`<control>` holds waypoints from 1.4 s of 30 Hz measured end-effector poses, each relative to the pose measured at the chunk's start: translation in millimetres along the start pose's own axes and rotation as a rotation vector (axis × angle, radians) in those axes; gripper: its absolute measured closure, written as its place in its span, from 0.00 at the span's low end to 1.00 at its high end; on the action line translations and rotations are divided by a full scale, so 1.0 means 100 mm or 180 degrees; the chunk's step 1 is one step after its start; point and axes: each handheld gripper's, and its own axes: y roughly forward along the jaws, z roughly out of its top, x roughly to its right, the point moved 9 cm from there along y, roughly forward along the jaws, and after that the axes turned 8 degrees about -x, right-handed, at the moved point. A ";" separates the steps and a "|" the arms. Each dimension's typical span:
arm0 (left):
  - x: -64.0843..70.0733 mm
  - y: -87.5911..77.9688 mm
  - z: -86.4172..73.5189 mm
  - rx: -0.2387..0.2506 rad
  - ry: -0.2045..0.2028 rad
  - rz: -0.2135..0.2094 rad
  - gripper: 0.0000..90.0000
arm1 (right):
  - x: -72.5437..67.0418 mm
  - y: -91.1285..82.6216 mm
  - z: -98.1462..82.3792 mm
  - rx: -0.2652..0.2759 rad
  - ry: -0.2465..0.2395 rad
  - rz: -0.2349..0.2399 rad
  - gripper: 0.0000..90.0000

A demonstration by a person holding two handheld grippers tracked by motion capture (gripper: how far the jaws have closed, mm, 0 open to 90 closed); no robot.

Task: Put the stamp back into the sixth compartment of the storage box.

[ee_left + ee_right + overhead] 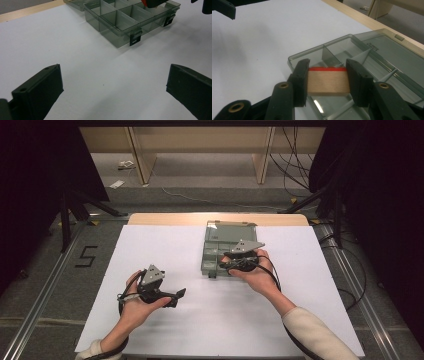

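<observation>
A grey see-through compartment box (220,236) lies open on the white table top, its lid folded back toward the far edge. My right gripper (327,80) is shut on a wooden block with a red top edge (328,81) and holds it over the box's near compartments (332,53). From above, the right gripper (235,264) sits at the box's front right part. My left gripper (175,297) rests low over the table at the left front, open with nothing between its black jaws (113,92). Its view looks toward the box (117,21), where a red bit of the block (144,2) shows.
The white sheet (165,250) covers most of the table, with a wooden strip (165,218) along the far edge. Black latches (135,38) hang on the box's front wall. Tripod legs and cables stand on the floor at both sides.
</observation>
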 end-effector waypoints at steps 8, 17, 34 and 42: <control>0.00 0.00 0.00 -0.0001 0.0001 -0.0002 0.00 | 0.02 0.04 0.00 -0.0022 -0.0002 -0.0011 0.62; 0.00 0.00 0.00 -0.0001 0.0000 -0.0001 0.00 | 0.04 0.09 -0.01 -0.0040 0.0025 -0.0008 0.62; 0.01 0.00 0.00 0.0002 -0.0001 -0.0006 0.00 | 0.11 0.16 -0.02 -0.0085 0.0039 -0.0076 0.62; 0.00 0.00 0.00 0.0004 -0.0003 -0.0005 0.00 | 0.13 0.19 -0.03 -0.0097 0.0046 -0.0087 0.62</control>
